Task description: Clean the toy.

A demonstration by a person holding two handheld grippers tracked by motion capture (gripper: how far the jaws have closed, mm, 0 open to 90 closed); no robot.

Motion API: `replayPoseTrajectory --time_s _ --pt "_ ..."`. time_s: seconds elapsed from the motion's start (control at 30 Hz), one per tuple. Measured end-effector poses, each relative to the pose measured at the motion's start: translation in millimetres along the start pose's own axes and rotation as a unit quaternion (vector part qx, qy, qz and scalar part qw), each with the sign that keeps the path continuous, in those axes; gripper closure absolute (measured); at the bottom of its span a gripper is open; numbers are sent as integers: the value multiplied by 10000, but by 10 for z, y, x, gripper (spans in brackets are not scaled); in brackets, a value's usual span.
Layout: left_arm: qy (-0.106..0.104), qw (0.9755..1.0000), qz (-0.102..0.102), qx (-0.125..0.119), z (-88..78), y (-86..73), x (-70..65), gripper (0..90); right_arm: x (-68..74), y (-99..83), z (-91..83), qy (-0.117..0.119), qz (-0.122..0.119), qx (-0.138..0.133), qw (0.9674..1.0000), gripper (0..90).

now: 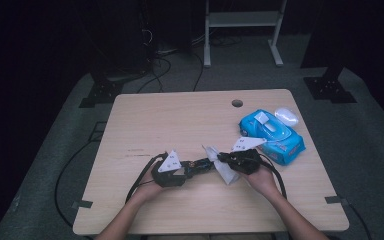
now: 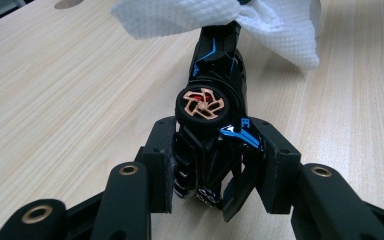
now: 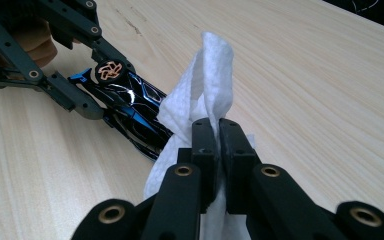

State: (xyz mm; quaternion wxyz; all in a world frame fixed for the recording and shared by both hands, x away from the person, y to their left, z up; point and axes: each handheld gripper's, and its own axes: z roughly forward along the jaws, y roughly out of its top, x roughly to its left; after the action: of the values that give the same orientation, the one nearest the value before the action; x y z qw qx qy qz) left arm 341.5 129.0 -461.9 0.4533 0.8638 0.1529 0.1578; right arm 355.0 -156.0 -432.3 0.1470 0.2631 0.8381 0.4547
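Black jaws of the left gripper [image 2: 215,165] clamp a glossy black-and-blue toy car [image 2: 215,100].
Right gripper [image 3: 217,145], lower centre, pinches a quilted white wipe [image 3: 205,85] against the car's nose.

Looks like a lab or recording room: dark walls, grey carpet [image 1: 55,130], loose cables [image 1: 155,70], metal stand feet [image 1: 330,90], plain wooden counter [image 1: 180,115].

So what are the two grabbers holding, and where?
Left hand-held gripper clamps the toy car at one end; right hand-held gripper pinches the wipe mid-fold.
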Motion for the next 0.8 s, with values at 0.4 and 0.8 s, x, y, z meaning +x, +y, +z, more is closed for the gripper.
replayPoseTrajectory --time_s 0.4,0.8 --pt "-2 10000 46 28 6 5 -40 528 70 -72 -42 -14 -85 -78 9999 858" --pt "-80 10000 10 29 3 6 -47 482 111 -105 -76 39 -91 -22 9999 858"
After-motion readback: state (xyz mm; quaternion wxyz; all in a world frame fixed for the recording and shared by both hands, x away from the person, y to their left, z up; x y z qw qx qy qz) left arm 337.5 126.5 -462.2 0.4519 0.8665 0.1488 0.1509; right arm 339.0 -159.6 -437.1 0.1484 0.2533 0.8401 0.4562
